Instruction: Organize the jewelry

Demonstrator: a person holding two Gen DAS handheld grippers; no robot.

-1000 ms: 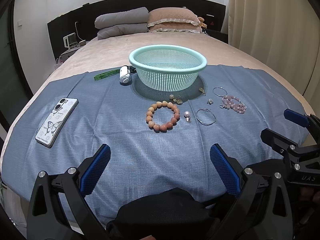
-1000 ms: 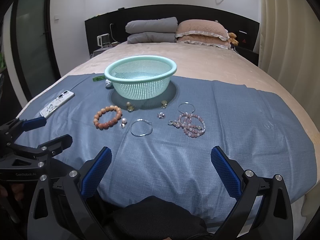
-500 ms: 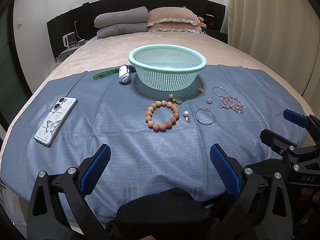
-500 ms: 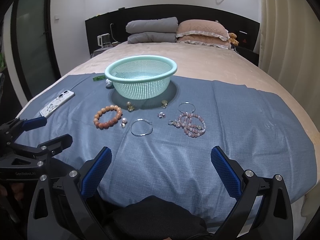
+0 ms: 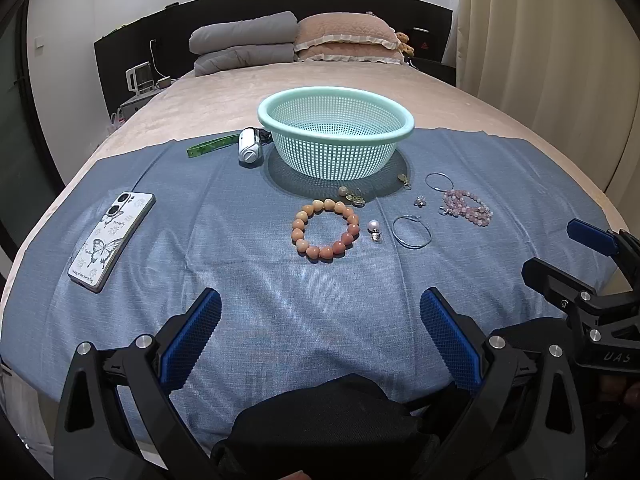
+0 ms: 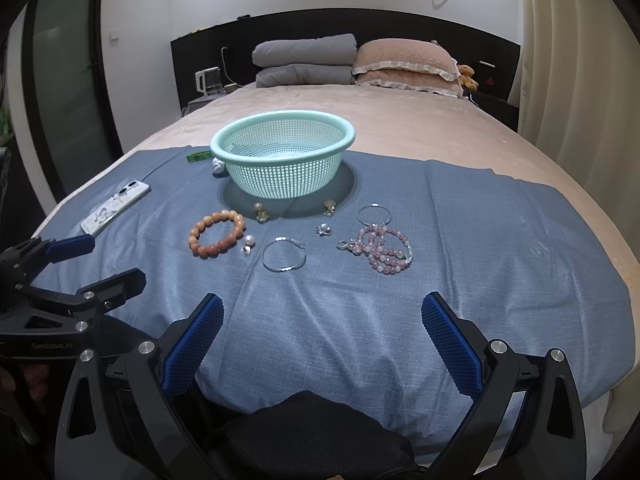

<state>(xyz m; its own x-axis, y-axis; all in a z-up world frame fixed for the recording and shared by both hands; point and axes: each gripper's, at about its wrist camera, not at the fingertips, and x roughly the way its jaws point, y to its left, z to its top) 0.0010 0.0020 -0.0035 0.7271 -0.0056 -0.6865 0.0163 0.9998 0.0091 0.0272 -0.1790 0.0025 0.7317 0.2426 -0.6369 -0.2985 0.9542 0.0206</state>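
A: Bedspread first: we note a blue cloth [image 6: 460, 240] over the bed, and on it the mint basket [image 6: 282, 130], which we take as the likely destination. Nothing shows inside it from either view.

B: Agreed. Jewelry all lies on the cloth in front of the basket. Largest piece is the orange bead bracelet [image 5: 325, 230]; the pink bead strand [image 6: 382, 248] lies off to the right, well apart from it.

A: Between them we log the large silver hoop [image 6: 284, 255]; a smaller hoop [image 6: 374, 214] touches the strand's far end. Then the small items: pearl earring [image 5: 374, 229] just beside the bracelet, plus a few tiny pieces near the basket's shadow, too small for us to name.

B: Grippers. Left gripper [image 5: 320, 320] hangs with fingers spread wide, nothing between them. Right gripper [image 6: 322, 322] likewise spread wide and holding nothing. Both sit near the cloth's front edge, short of all jewelry.

A: Our judgement: start with the bracelets, each hand taking its nearer one. We should straddle one side of the bead ring, not its middle, and press lightly into the cloth before closing.

B: Risk: the thin hoops and the pearl may slip or pinch fabric. We leave the phone [image 5: 110, 238] alone.
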